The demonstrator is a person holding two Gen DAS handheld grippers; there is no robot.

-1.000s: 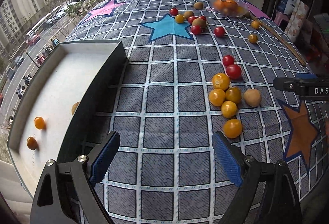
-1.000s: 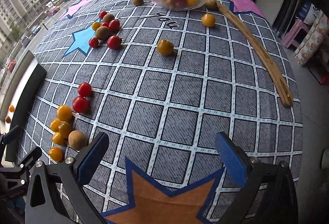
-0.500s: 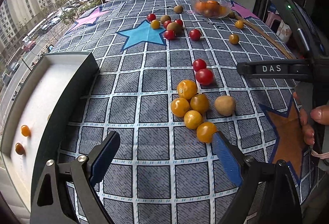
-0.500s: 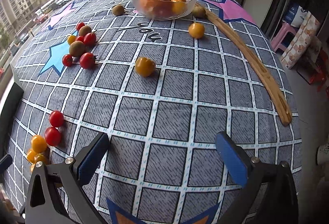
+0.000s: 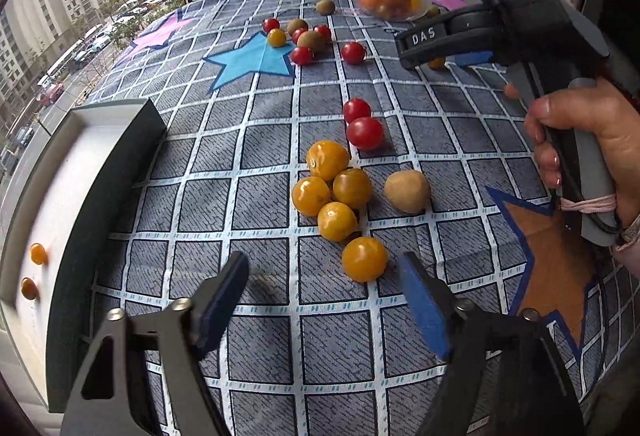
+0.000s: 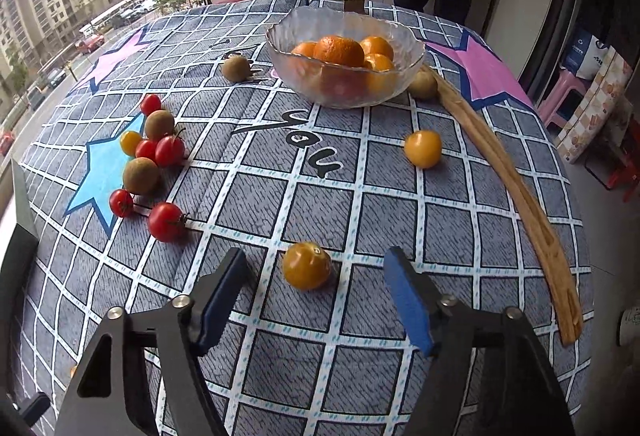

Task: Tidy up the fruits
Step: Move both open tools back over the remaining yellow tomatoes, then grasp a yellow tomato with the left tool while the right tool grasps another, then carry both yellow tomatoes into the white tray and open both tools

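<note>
Early in the sort, by our read. The tray [image 5: 112,172] at the left table edge holds only two small orange fruits [image 5: 38,253]; nearly everything else sits loose on the star-print cloth [image 5: 260,316].

Left gripper [image 5: 324,300]: jaws wide apart, nothing held. The nearest yellow tomato [image 5: 364,259] lies just ahead of its tips, close to the right finger. Likely the next pick.

Right gripper [image 6: 314,296]: also spread wide, empty, with a lone yellow tomato [image 6: 307,265] sitting between the fingers, no contact visible.

Counts, as far as we can see:
- near cluster in the left view: five yellow tomatoes, two red [image 5: 364,133], one kiwi [image 5: 407,191]
- far cluster on the blue star: five red [image 6: 166,222], one yellow, two kiwis [image 6: 140,175]
- loose: two more yellow including the one above, second at [image 6: 422,149]; two kiwis beside the bowl [image 6: 236,68]
- glass bowl [image 6: 280,48]: at least four oranges [image 6: 338,50], some hidden

A wooden strip [image 6: 516,196] lies along the right edge, not part of the sort.

Left to do: nearly all the loose fruit.
</note>
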